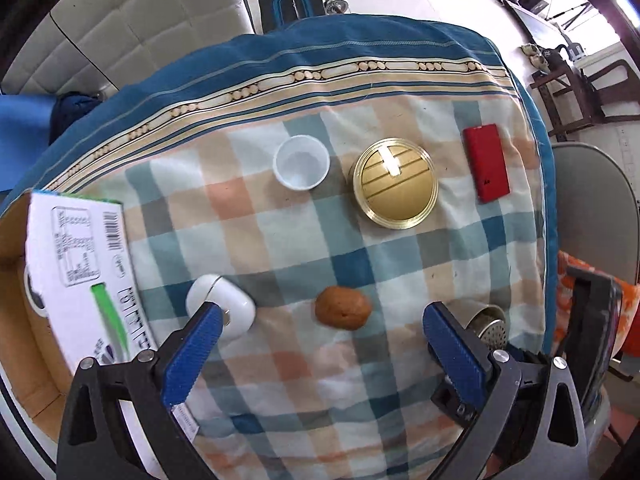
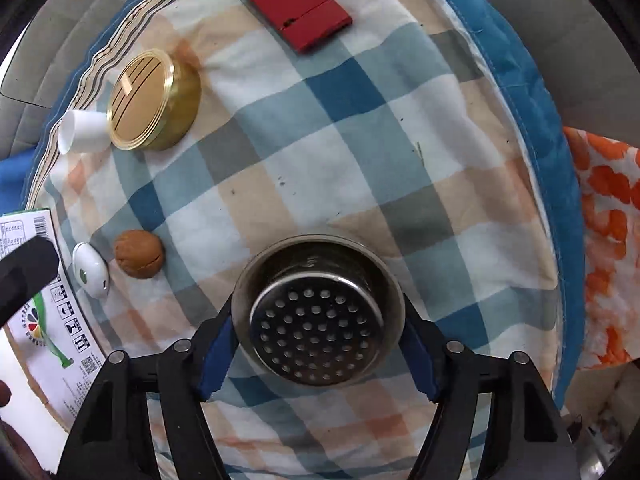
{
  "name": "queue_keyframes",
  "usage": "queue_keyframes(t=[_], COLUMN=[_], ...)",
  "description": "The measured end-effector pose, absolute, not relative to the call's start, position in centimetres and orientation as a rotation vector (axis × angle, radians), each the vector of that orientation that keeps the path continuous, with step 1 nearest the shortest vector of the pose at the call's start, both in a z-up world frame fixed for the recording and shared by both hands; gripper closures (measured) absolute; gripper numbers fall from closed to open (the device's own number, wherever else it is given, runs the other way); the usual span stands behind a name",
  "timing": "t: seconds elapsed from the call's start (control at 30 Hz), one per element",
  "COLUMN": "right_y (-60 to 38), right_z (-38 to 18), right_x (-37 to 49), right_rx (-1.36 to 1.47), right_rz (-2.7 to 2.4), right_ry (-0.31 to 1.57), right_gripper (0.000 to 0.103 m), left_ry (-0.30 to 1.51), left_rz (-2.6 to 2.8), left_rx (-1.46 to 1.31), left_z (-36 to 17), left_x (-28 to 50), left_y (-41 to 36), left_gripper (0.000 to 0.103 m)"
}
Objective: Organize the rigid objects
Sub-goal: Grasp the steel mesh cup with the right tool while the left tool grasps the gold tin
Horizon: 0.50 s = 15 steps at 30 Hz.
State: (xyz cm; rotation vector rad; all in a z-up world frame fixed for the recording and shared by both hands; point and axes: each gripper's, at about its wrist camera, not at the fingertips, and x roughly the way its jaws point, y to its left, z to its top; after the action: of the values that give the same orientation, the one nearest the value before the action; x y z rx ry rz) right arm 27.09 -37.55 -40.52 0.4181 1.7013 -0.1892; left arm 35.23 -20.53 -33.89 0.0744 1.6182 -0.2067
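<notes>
My right gripper (image 2: 318,326) is shut on a perforated steel strainer cup (image 2: 316,312), held over the checked cloth; the cup also shows in the left wrist view (image 1: 486,322). My left gripper (image 1: 320,320) is open and empty above the cloth, its left finger (image 1: 196,344) over a white earbud case (image 1: 220,306), a brown round lump (image 1: 343,307) between the fingers. Further back lie a white cup (image 1: 301,163), a gold round tin (image 1: 395,182) and a red flat box (image 1: 486,162). They also show in the right wrist view: cup (image 2: 82,132), tin (image 2: 154,100), red box (image 2: 296,4), lump (image 2: 139,254), case (image 2: 91,270).
An open cardboard box with a white printed flap (image 1: 76,268) stands at the table's left edge; it also shows in the right wrist view (image 2: 44,320). A grey chair (image 1: 592,208) and orange-patterned fabric (image 2: 604,248) are at the right edge. The cloth (image 1: 280,240) hangs over the far edge.
</notes>
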Motion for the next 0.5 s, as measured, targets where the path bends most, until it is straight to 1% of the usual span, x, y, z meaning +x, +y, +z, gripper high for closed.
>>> queue_keyframes(t=[0.23, 0.37, 0.5], right_y=[-40.7, -42.4, -43.2], right_z=[-39.2, -38.6, -39.2], right_x=[30.0, 31.7, 32.8], right_rx=[0.357, 0.350, 0.364], right_rz=[-0.206, -0.224, -0.232], right_ry=[1.686, 1.667, 1.673], right_gripper=[0.030, 0.030, 0.030], left_ry=[1.655, 1.683, 1.711], left_rz=[-0.216, -0.193, -0.162], left_rx=[-0.004, 0.025, 0.114], left_z=[-34.9, -36.9, -39.4], left_x=[38.9, 40.8, 42.0], left_y=[-23.2, -24.9, -26.4], left_gripper=[0.000, 0.000, 0.001])
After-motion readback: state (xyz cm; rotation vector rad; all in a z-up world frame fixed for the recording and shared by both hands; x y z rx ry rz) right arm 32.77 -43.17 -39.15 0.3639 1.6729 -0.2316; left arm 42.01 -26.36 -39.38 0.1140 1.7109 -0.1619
